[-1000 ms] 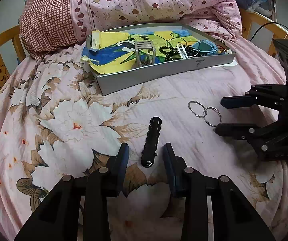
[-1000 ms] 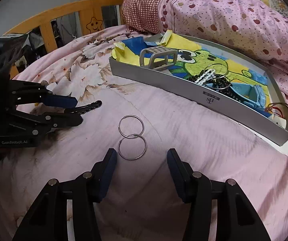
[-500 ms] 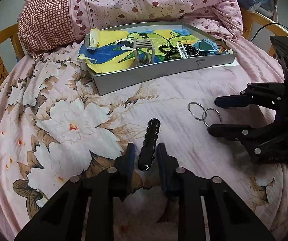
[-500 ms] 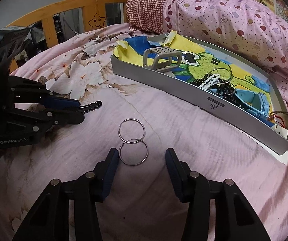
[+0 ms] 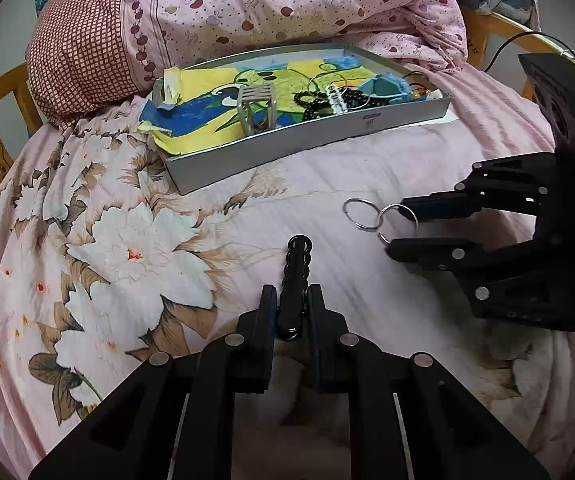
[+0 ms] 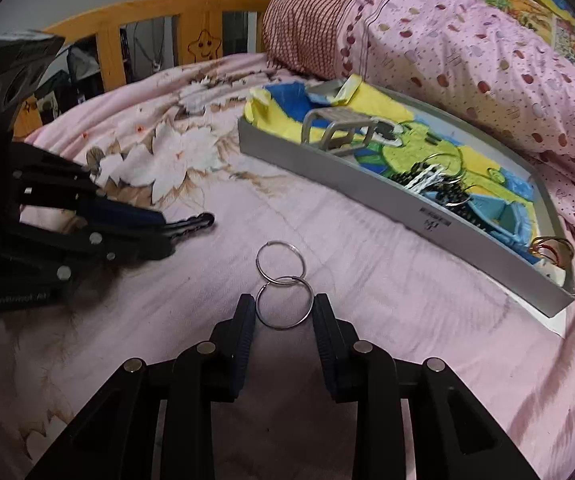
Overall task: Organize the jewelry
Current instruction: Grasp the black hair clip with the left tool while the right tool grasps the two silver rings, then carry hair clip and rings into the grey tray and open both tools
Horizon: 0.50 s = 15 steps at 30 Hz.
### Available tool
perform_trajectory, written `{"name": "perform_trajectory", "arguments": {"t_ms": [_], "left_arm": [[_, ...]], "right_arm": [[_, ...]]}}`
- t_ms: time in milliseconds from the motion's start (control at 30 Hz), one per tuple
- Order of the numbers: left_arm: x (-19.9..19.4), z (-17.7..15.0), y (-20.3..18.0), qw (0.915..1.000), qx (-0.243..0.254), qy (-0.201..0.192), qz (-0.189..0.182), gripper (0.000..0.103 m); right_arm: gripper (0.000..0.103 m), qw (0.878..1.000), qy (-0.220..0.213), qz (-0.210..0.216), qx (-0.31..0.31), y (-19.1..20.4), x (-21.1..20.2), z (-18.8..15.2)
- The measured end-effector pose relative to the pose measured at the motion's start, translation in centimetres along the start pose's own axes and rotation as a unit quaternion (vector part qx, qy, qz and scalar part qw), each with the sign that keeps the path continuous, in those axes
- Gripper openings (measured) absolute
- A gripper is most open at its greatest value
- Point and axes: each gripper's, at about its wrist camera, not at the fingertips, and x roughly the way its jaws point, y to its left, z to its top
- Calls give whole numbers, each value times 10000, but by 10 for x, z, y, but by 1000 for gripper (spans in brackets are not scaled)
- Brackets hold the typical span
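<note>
The left gripper's (image 6: 159, 228) body bears blurred white lettering, roughly "GenRobot.AI". The grey tray's (image 6: 367, 196) front wall carries a small dark logo, too small to read.

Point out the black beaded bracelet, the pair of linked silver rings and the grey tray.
black beaded bracelet (image 5: 296, 270), left wrist view, mid-length of the beads.
linked silver rings (image 6: 302, 293), right wrist view, nearer ring's rim.
grey tray (image 6: 371, 192), right wrist view, front wall.

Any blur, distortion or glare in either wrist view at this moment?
Left wrist: sharp; fisheye bows the tray; dark vignette corners; no glare. Right wrist: left gripper smeared with motion blur, its label unreadable; rings crisp; tray edge curves strongly.
</note>
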Motion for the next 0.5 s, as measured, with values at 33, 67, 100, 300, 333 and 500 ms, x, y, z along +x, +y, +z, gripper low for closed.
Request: {"name": "perform_trajectory", "arguments": {"t_ms": [33, 67, 100, 300, 333, 500], "left_arm": [[-2, 0, -2, 10000, -3, -28, 5, 12], [-5, 0, -4, 10000, -7, -64, 1, 12], [-7, 2, -5, 9999, -24, -106, -8, 12], [-15, 17, -11, 9992, -192, -332, -110, 12], [-16, 20, -10, 9990, -216, -365, -122, 12], [-18, 45, -10, 9972, -380, -612, -198, 12]], "right_arm": [[28, 9999, -80, -16, 59, -2, -4, 1], [28, 9998, -148, -26, 115, -4, -7, 2], [28, 9996, -209, -54, 163, -6, -10, 3], [28, 9975, -555, -318, 299, -19, -27, 11], [28, 9968, -624, -372, 326, -21, -31, 13], [28, 9918, -985, -679, 453, -36, -48, 22]]}}
